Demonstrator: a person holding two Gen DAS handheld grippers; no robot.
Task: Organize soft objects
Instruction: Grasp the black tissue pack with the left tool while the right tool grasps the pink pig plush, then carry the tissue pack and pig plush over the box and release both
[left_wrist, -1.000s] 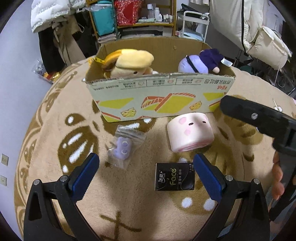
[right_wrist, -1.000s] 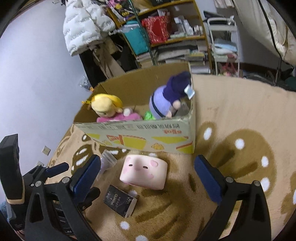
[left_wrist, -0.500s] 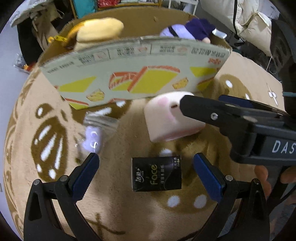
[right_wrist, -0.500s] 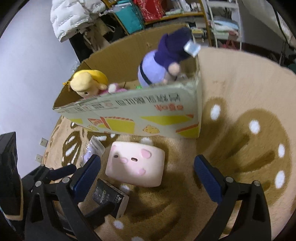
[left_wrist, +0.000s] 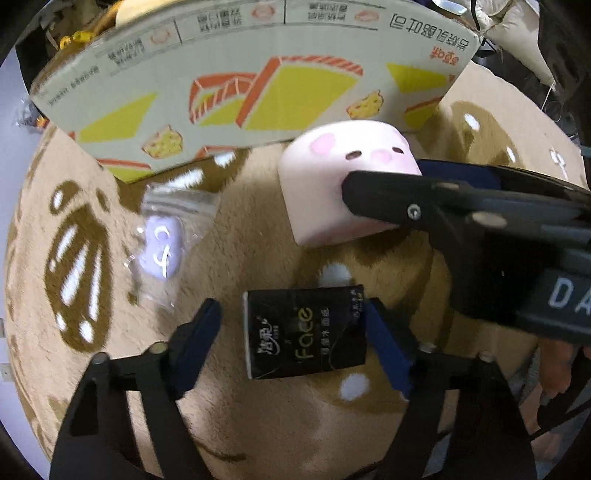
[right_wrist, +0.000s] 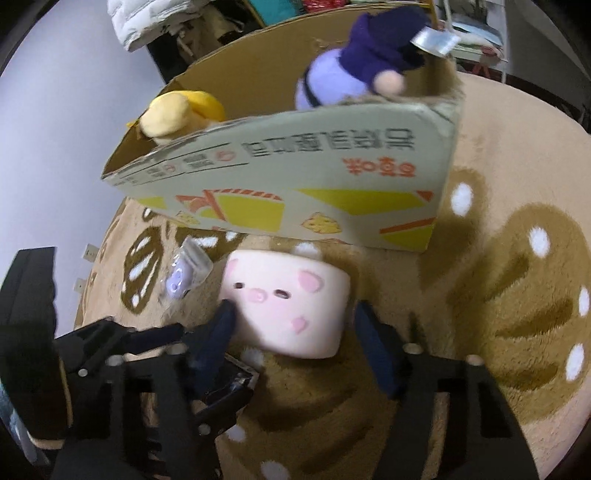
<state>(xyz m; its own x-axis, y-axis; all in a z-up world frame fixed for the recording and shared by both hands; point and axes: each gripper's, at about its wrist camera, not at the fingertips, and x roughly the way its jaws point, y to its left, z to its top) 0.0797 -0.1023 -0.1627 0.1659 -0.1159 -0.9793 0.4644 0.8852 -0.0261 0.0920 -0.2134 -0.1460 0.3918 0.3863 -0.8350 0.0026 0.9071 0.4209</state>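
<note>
A pink pig-faced cushion (right_wrist: 286, 306) lies on the rug in front of the cardboard box (right_wrist: 295, 192); it also shows in the left wrist view (left_wrist: 343, 184). My right gripper (right_wrist: 295, 339) is open, its blue pads on either side of the cushion, closing in on it. My left gripper (left_wrist: 295, 339) is open around a black tissue pack (left_wrist: 304, 332), right pad touching it, left pad apart. A small purple toy in a clear bag (left_wrist: 162, 247) lies to the left. A yellow plush (right_wrist: 181, 114) and a purple plush (right_wrist: 362, 70) sit in the box.
The brown patterned rug (right_wrist: 498, 295) spreads around. Shelves, hanging clothes and a white jacket (right_wrist: 147, 22) stand behind the box. The right gripper's black body (left_wrist: 480, 229) crosses the left wrist view on the right.
Both grippers moved forward and down. The right jaws have narrowed around the pink cushion; the left jaws have narrowed around the black tissue pack.
</note>
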